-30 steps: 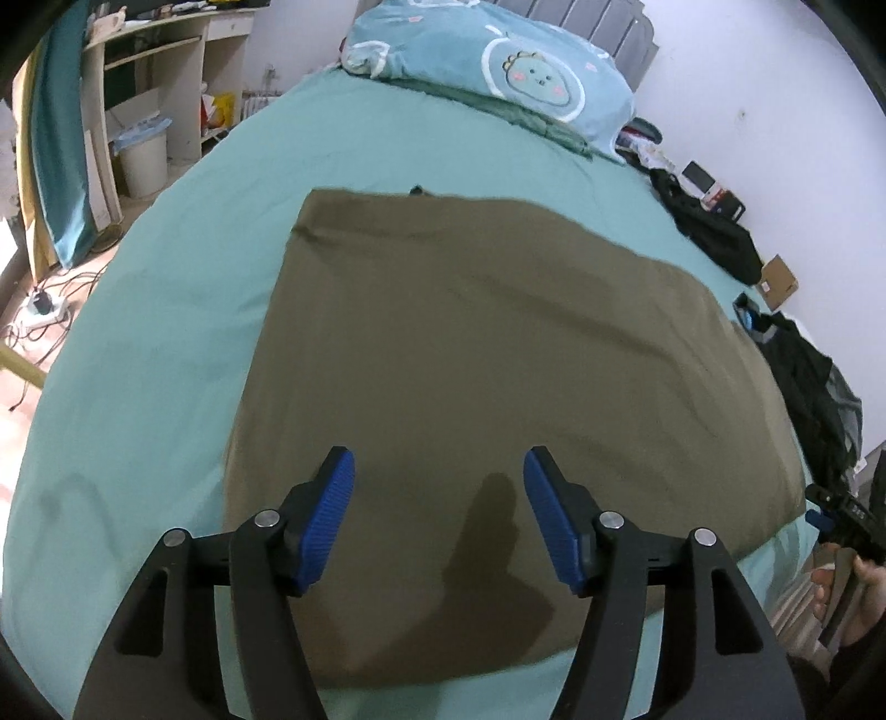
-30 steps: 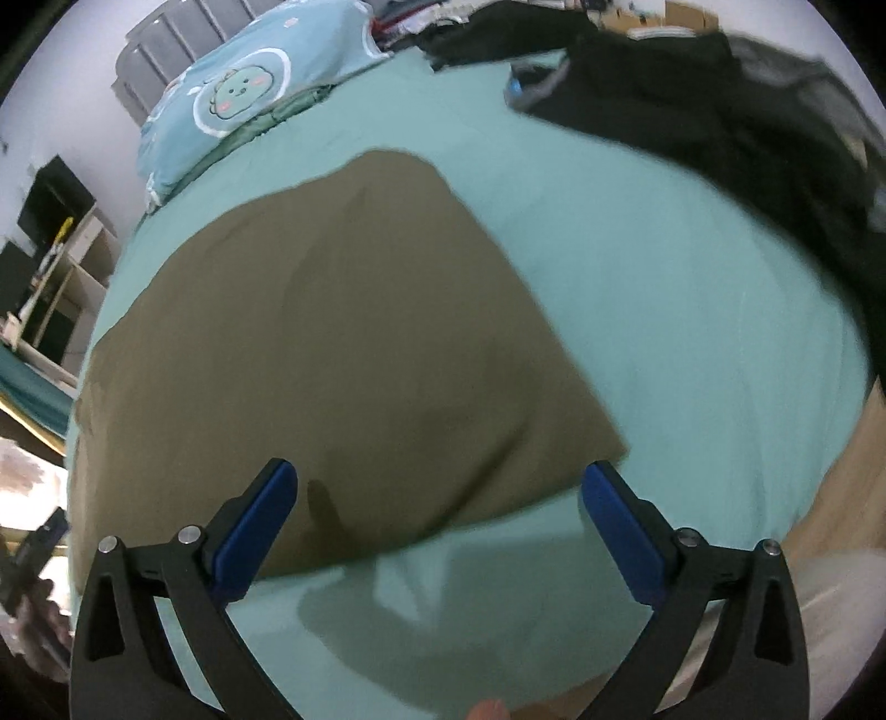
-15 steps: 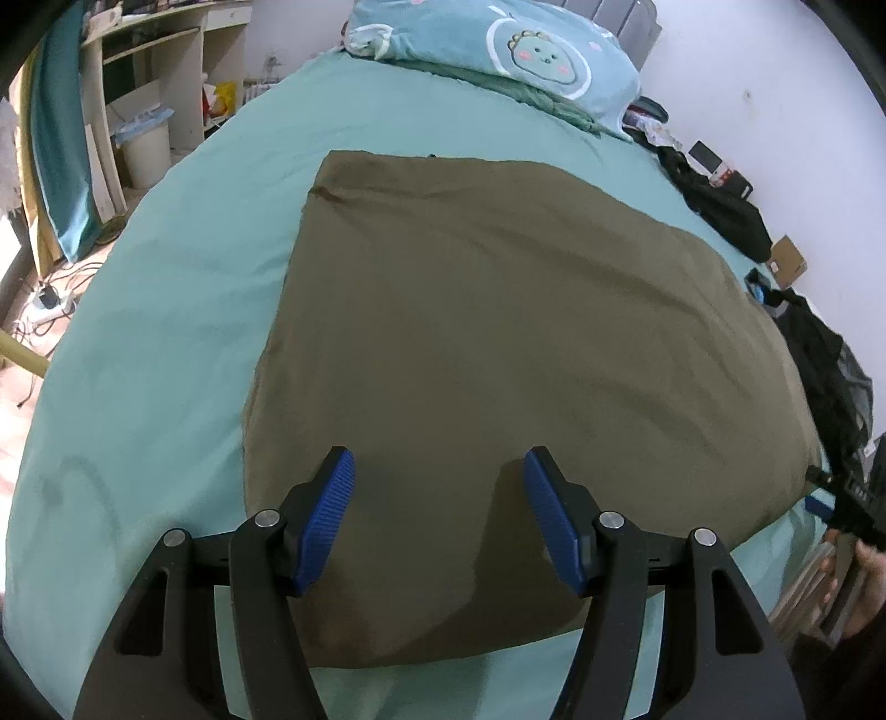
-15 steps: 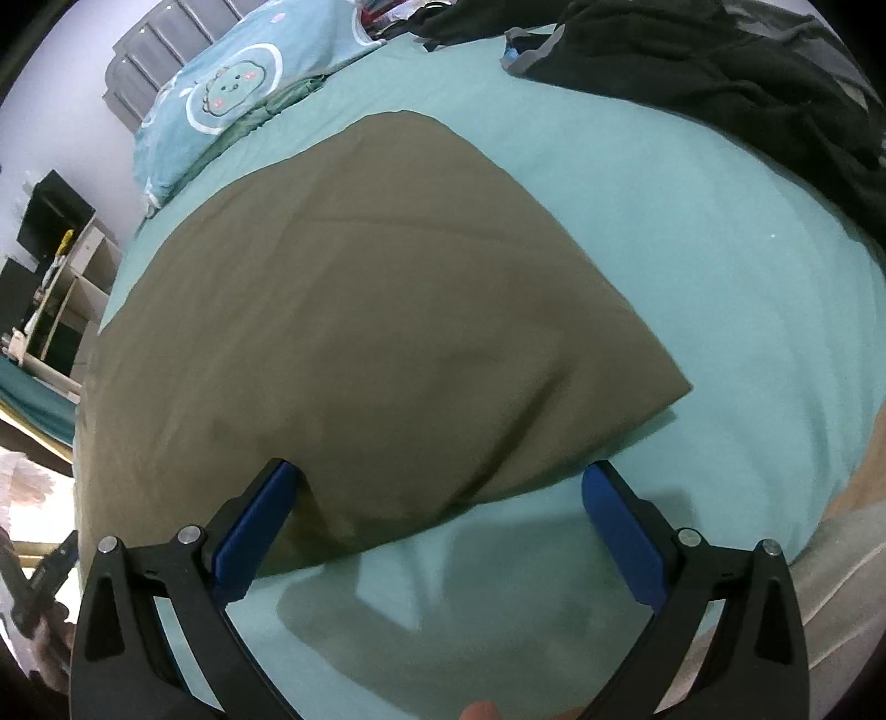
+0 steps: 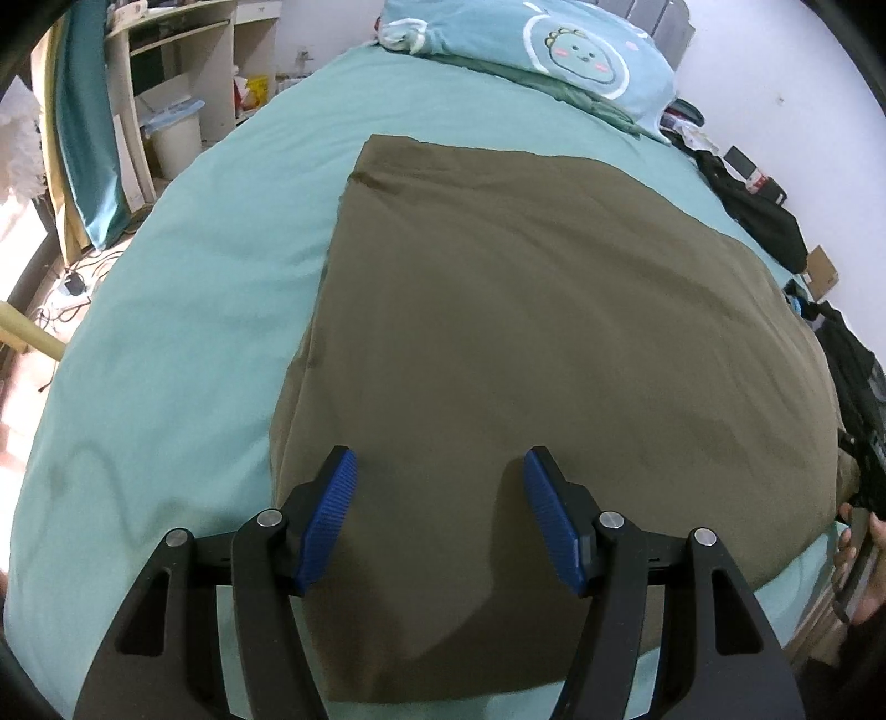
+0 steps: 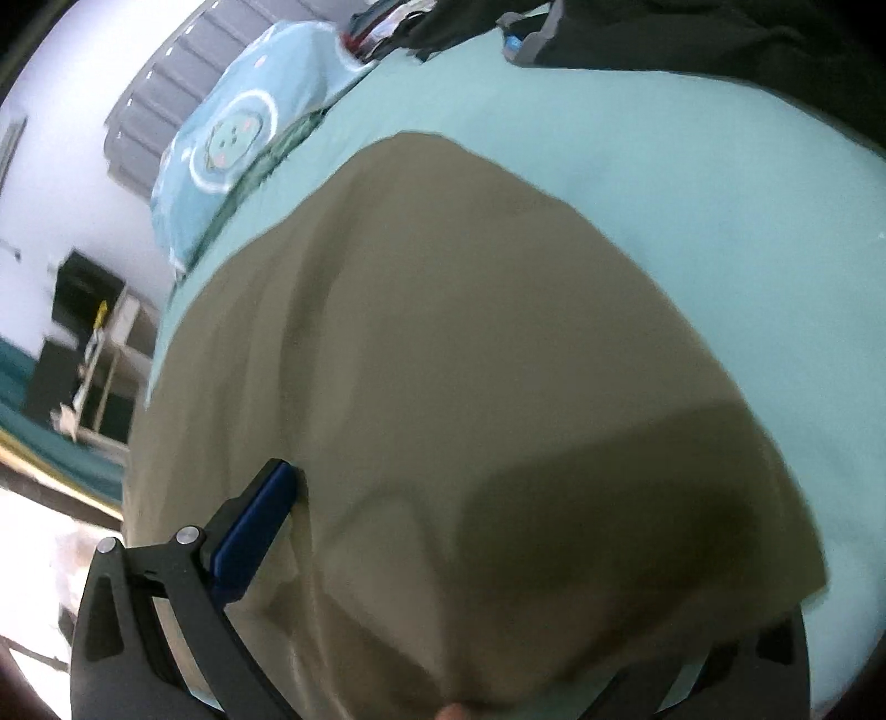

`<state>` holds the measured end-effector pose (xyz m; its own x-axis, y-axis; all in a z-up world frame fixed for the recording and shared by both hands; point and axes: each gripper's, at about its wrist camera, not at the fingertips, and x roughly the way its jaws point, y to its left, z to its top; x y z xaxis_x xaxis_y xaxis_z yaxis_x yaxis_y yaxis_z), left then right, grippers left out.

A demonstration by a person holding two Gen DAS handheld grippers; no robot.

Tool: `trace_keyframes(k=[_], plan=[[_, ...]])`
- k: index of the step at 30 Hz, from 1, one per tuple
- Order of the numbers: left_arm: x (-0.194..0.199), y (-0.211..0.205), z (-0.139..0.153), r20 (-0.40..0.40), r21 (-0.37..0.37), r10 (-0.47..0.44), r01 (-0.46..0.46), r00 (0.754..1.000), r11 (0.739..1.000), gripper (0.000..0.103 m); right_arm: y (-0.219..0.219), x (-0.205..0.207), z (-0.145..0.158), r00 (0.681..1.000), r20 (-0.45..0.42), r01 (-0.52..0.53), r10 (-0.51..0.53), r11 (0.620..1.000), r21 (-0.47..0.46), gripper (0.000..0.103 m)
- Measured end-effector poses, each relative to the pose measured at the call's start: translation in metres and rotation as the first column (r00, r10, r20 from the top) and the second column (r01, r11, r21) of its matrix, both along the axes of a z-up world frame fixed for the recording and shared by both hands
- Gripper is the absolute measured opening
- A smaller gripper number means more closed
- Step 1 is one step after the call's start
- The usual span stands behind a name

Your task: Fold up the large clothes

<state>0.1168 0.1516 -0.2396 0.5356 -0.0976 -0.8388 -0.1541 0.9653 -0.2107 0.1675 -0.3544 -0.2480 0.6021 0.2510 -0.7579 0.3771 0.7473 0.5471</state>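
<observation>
- While the olive garment lies spread flat across the teal bed sheet, it fills the middle of the left wrist view from about 12 o'clock down to 6 o'clock; its near hem sits close to the bed's near edge
- left gripper hangs over the near part of the garment, at 6 o'clock in its own view; its jaws stand wide apart with blue pads on either side, and only flat cloth shows in the gap between them; whether the tips touch the cloth I cannot tell
- right gripper sits low over the garment's near corner; the view is blurred; one blue pad shows at 8 o'clock, right against a raised fold of cloth; the other finger is hidden under the fabric at 4 o'clock, so cloth lies between the fingers, yet whether the pads press on it I cannot tell
- in the right wrist view the garment bulges up toward the lens at 6 o'clock, its corner draped over the gripper frame
- cartoon pillow rests at the bed's far end, at 12 o'clock in the left view; dark clothes are heaped along the bed's edge at 2 to 3 o'clock
- a hand shows at the left view's 4 o'clock edge, beside the garment's corner
- a shelf unit stands at 10 o'clock, beyond the bed
</observation>
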Motion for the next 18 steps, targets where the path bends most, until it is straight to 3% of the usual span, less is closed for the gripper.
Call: trace_keyframes(k=[5,6,7,8,10,13,18], plan=[[0.01,0.001,0.002,0.002,-0.019,0.016,-0.016,1.0,1.0,0.067,0.005,0.025,0.003,0.999,0.05,-0.017,0.015,0.999,0.041,0.101],[0.012,0.002,0.003,0.004,-0.023,0.016,-0.016,1.0,1.0,0.067,0.006,0.031,0.005,0.997,0.069,-0.026,0.022,0.997,0.071,0.088],[0.013,0.002,0.004,0.007,-0.028,0.017,-0.017,1.0,0.999,0.067,0.008,0.035,0.006,0.996,0.078,-0.038,0.031,0.995,0.087,0.064],[0.015,0.002,0.004,0.008,-0.031,0.018,-0.018,1.0,0.999,0.067,0.011,0.04,0.007,0.996,0.075,-0.045,0.039,0.996,0.083,0.056],[0.017,0.002,0.007,0.011,-0.041,0.016,-0.015,1.0,0.999,0.067,0.019,0.046,0.017,0.995,0.075,-0.06,0.059,0.998,0.02,0.031],[0.02,0.003,0.01,0.019,-0.052,0.013,-0.012,1.0,0.999,0.067,0.035,0.047,0.049,0.988,0.126,-0.076,0.088,0.992,-0.097,0.021],[0.02,0.007,0.02,0.039,-0.058,0.001,0.001,0.999,0.998,0.067,0.083,0.059,0.119,0.963,0.207,-0.112,0.174,0.954,-0.279,0.015]])
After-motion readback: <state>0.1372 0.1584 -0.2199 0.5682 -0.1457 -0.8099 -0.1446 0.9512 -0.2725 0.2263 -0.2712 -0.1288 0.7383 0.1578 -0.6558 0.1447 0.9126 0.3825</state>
